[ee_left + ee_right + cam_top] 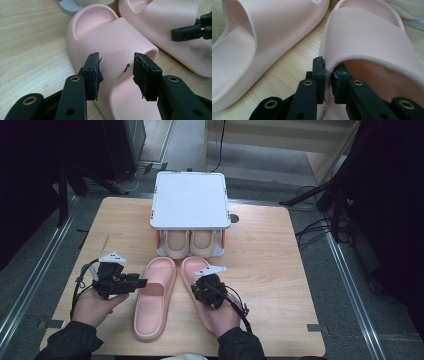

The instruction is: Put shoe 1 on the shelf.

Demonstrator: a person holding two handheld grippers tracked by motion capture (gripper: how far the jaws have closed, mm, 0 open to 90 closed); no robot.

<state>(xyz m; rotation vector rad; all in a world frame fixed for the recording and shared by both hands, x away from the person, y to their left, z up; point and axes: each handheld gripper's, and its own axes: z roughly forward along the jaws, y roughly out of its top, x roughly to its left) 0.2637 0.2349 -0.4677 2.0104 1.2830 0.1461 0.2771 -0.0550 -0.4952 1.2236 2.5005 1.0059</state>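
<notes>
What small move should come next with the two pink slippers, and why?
Probably close the left hand-held gripper on the left pink slipper: its jaws stand open, astride the strap's edge, not yet pressing. The right hand-held gripper already looks pinched on the strap edge of the right pink slipper. With both held, the pair could go toward the rack beyond.

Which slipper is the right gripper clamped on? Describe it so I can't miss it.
On the wooden table, in front of the white two-tier shoe rack, lie two pink foam slides. It's the right-hand pink slide, whose strap edge is pinched by the right gripper.
</notes>
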